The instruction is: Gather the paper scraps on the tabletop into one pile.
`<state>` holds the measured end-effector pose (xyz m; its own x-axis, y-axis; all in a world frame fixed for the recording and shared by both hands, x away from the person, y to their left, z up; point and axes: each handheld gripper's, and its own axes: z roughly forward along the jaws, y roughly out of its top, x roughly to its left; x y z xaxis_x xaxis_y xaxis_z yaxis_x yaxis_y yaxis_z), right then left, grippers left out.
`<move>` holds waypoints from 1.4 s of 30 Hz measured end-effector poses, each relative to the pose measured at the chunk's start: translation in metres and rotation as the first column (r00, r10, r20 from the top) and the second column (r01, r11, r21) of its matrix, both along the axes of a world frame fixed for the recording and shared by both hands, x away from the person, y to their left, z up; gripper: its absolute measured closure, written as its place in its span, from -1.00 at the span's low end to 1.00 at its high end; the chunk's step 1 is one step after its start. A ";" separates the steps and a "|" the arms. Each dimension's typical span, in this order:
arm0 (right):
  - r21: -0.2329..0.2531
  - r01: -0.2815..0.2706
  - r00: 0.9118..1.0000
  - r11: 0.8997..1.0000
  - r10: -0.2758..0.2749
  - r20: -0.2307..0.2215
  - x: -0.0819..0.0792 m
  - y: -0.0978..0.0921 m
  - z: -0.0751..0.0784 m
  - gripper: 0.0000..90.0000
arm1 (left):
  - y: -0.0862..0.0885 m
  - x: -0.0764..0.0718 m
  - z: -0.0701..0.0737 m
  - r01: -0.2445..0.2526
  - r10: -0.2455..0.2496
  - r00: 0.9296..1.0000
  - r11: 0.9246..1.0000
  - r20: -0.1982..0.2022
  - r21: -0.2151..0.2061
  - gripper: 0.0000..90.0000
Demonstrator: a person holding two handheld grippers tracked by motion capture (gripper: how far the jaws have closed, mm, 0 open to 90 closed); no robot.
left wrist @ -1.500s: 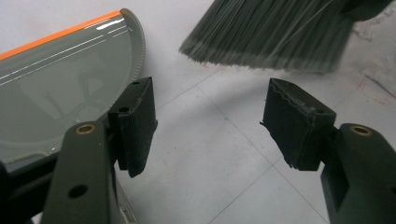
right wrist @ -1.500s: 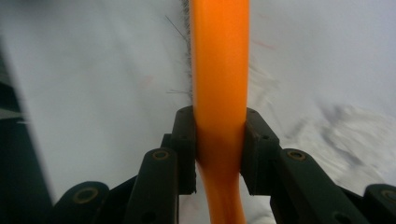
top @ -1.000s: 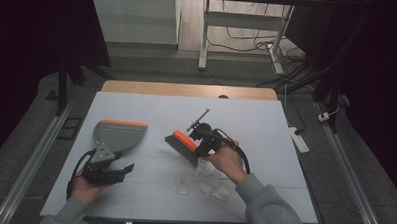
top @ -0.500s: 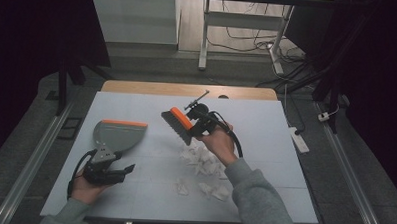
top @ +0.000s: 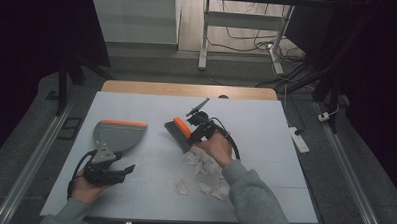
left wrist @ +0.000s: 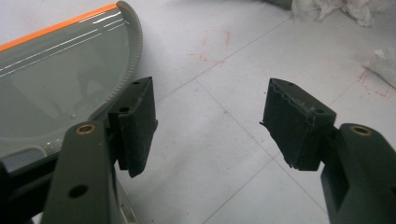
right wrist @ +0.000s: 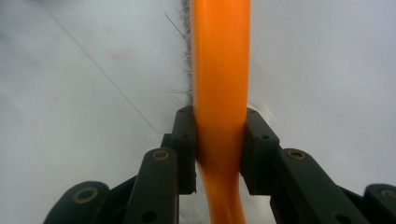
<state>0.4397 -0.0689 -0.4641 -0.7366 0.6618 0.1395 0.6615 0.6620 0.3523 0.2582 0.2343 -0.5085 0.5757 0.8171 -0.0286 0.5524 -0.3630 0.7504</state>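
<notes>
Two hand-held grippers work over a pale table (top: 133,190), seen from above the person's side. Nearest the viewer, crumpled paper scraps (top: 204,177) lie scattered on the table, just in front of the right hand and between it and the table's near edge. To the near left, the left gripper (top: 127,168) rests low on the table with its jaws spread apart and nothing between them; the left gripper view confirms the wide gap over bare table. Just beyond and touching its left side lies a grey dustpan (top: 118,134) with an orange lip, its mouth facing away from the person.

Farther in, the right gripper (top: 194,134) is clamped on the orange back of a small brush (top: 178,134); the right gripper view shows both jaws pressed against the orange brush (right wrist: 219,70). Its long axis runs diagonally, from near right to far left, bristles toward the dustpan. The scraps sit nearer the person than the brush, so the sweep likely has to start behind them and run left toward the pan, which lies apart across open table.
</notes>
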 end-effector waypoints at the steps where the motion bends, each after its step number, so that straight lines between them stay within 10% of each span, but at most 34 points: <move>1: 0.008 0.008 1.000 1.000 -0.008 -0.002 0.000 -0.007 0.001 0.55 | -0.001 0.000 0.000 0.003 -0.003 1.000 1.000 -0.001 0.002 -0.21; 16: 0.116 -0.121 0.982 0.986 0.101 0.160 -0.050 -0.032 0.068 0.55 | -0.001 0.001 -0.001 -0.003 0.003 1.000 1.000 -0.005 0.009 -0.21; 23: 0.111 -0.222 0.972 0.969 0.210 0.109 -0.083 -0.031 0.060 0.55 | 0.000 0.000 0.000 -0.008 0.008 1.000 1.000 -0.004 0.009 -0.21; 38: -0.063 -0.506 0.863 0.860 0.504 -0.037 -0.148 -0.004 0.010 0.55 | 0.001 0.001 -0.001 -0.012 0.012 1.000 1.000 -0.006 0.011 -0.21; 42: -0.122 -0.478 0.877 0.870 0.481 -0.004 -0.140 -0.004 0.008 0.55 | 0.002 0.000 -0.001 -0.014 0.014 1.000 1.000 -0.003 0.008 -0.21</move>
<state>0.3000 -0.0725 -0.4560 -0.9696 0.2369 0.0608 0.2445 0.9323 0.2666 0.2586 0.2362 -0.5091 0.5642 0.8253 -0.0244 0.5600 -0.3608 0.7458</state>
